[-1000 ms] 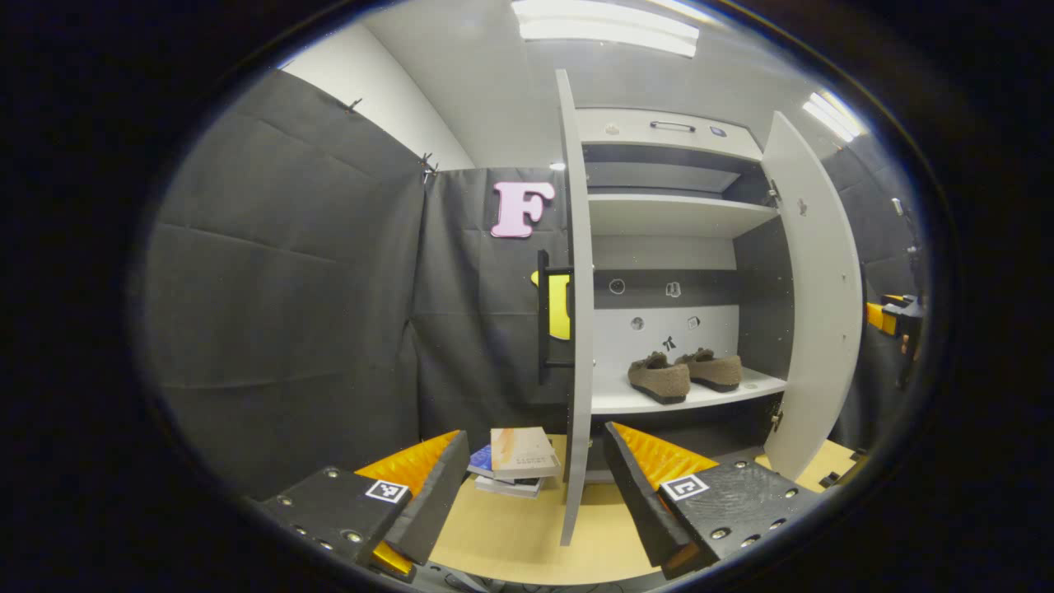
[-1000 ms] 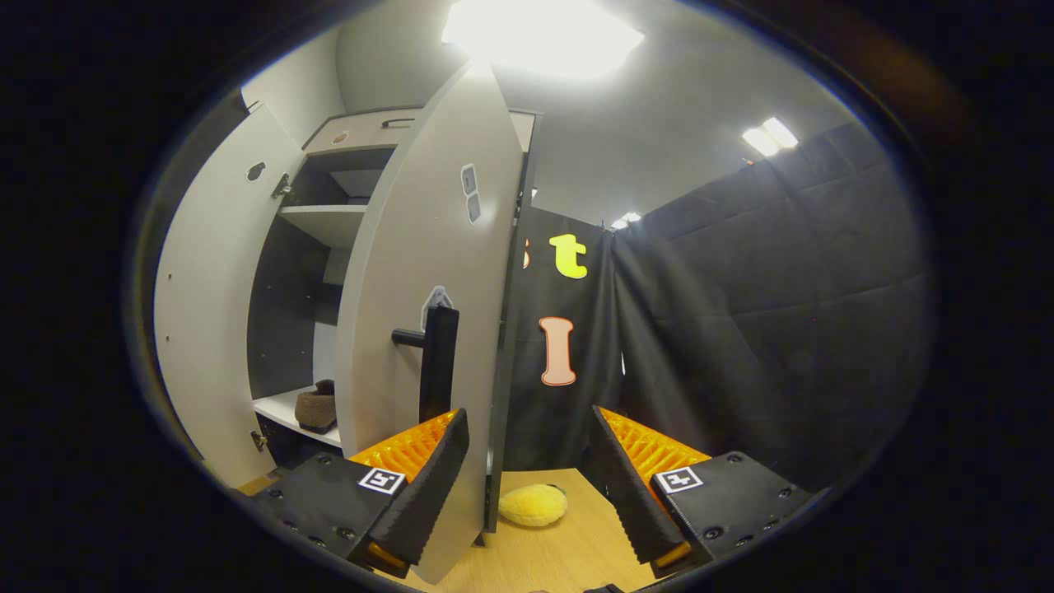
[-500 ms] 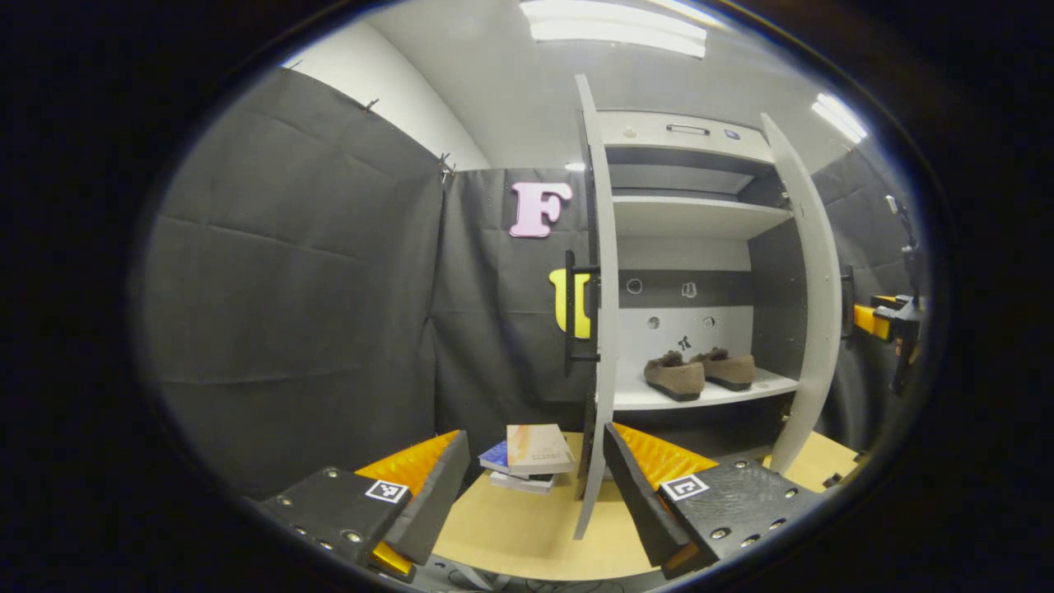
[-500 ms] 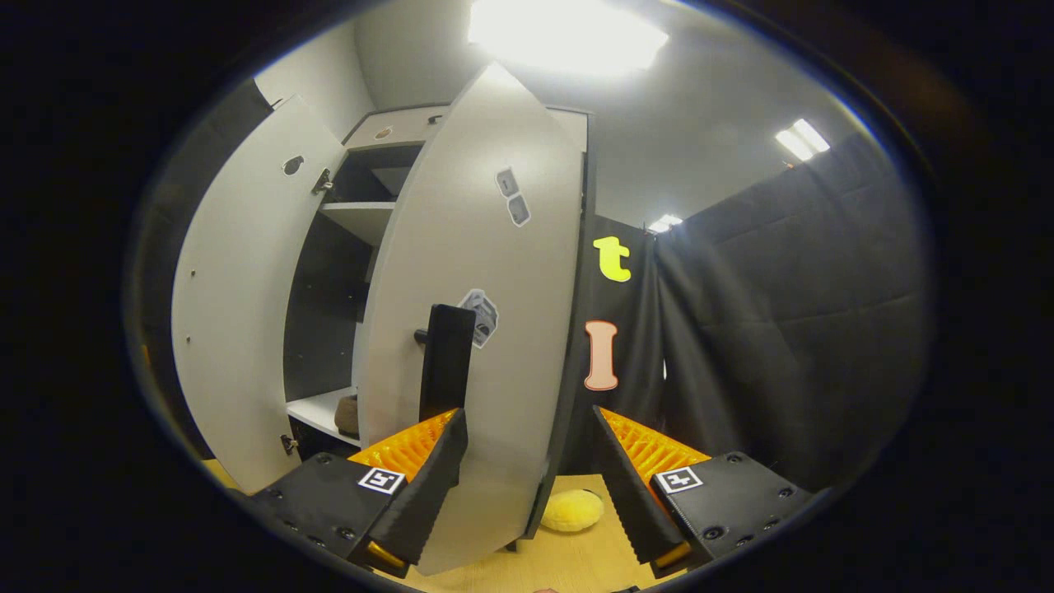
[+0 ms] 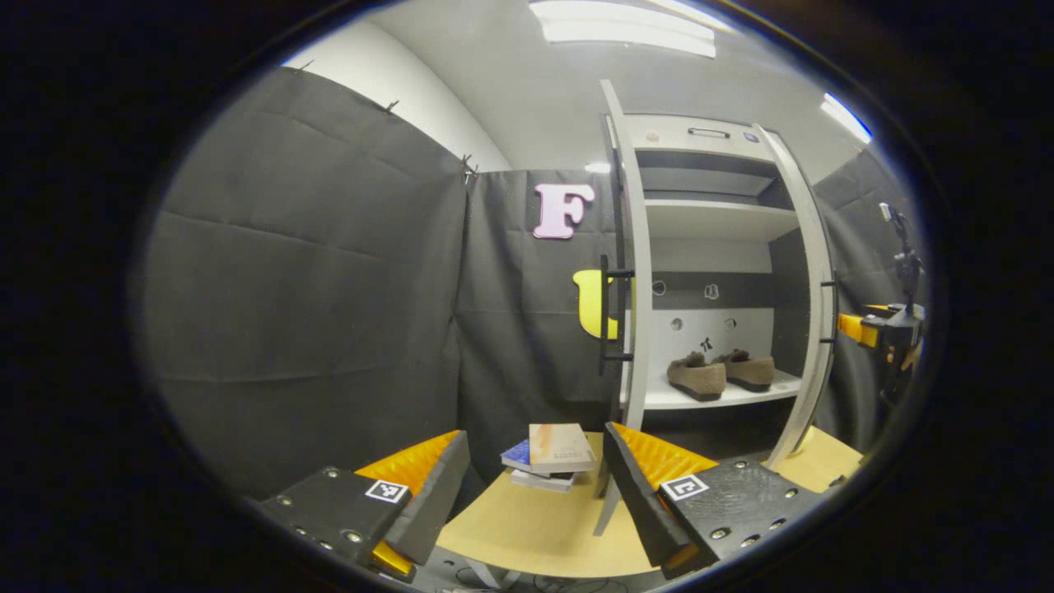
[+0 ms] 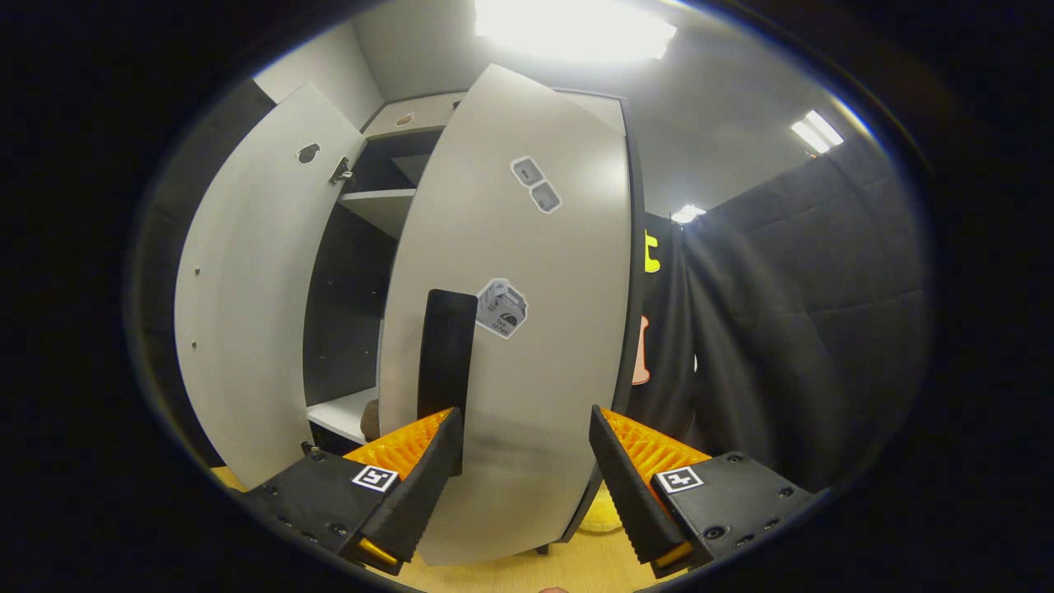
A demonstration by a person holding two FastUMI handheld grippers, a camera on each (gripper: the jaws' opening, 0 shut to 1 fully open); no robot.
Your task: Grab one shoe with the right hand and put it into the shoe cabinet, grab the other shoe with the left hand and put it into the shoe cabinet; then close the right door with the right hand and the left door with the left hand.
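Black screw-studded jaws with square markers

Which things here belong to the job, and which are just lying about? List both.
Job: shoes on the cabinet shelf; left door; right door; right hand-held gripper, open at that door.

Lying about: books; yellow thing behind the right door.

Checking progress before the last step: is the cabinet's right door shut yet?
Not yet. The right door is angled partway closed, and the shoes show through the gap beside it.
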